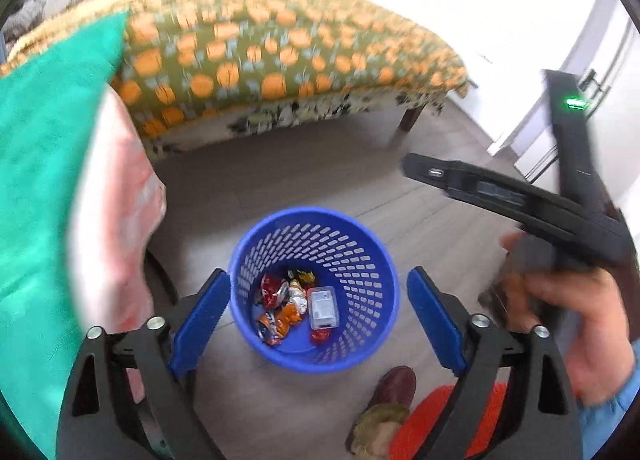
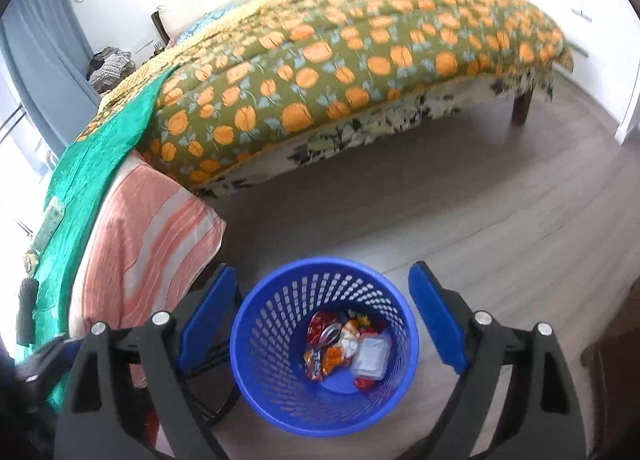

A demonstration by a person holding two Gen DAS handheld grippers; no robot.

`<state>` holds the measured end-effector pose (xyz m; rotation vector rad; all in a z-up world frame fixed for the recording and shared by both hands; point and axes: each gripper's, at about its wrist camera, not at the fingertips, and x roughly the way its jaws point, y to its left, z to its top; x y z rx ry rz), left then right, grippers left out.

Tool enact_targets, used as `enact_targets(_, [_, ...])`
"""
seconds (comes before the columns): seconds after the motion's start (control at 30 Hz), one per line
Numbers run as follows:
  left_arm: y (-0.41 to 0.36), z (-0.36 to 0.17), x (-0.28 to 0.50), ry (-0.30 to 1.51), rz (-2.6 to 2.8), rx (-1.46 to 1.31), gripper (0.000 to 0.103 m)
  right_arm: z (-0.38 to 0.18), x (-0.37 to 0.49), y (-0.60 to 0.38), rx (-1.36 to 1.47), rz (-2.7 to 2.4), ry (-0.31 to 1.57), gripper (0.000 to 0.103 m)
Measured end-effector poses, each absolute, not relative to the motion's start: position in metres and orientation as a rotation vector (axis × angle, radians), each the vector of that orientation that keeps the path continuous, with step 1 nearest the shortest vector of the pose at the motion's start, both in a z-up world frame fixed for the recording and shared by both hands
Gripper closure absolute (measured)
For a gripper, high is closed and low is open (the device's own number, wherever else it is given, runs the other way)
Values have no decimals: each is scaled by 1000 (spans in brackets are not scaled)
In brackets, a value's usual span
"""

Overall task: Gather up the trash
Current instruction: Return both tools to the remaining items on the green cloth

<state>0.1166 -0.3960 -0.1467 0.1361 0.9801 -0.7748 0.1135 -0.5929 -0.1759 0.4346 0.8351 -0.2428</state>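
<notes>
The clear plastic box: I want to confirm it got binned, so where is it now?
In both wrist views the clear plastic box lies at the bottom of the blue basket, right of the snack wrappers, on the floor near the bed.

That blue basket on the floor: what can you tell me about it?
The blue basket looks like plastic, round and tapered, its wall pierced with rows of slots. It stands upright on the grey floor near the bed, open-topped. Inside lie crumpled snack wrappers and a clear plastic box. Neither gripper touches it.
</notes>
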Motion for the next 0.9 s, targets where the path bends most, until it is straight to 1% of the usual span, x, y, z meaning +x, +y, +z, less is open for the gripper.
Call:
enact_targets(0.1, [-354,-126,96,937,-773,145,11,-157,111,-565,348,-230,784,17])
enact_targets(0.2, [-305,-118,83,917,-733,157,11,-141,110,-525,219,-190,741,16])
enact_targets(0.33, [-232,-116,76,904,-641,157,11,-140,108,-465,79,-129,720,16])
enact_targets(0.43, [-174,-114,77,890,-552,140,11,-144,104,-423,23,-67,725,16])
enact_targets(0.67, [-41,-109,107,869,-296,53,9,-149,93,-315,-65,104,731,16])
enact_targets(0.8, [13,-106,130,811,-150,50,9,-142,92,-274,-61,177,725,16])
enact_targets(0.9, [41,-115,151,830,-87,43,9,-136,94,-251,-58,220,727,16])
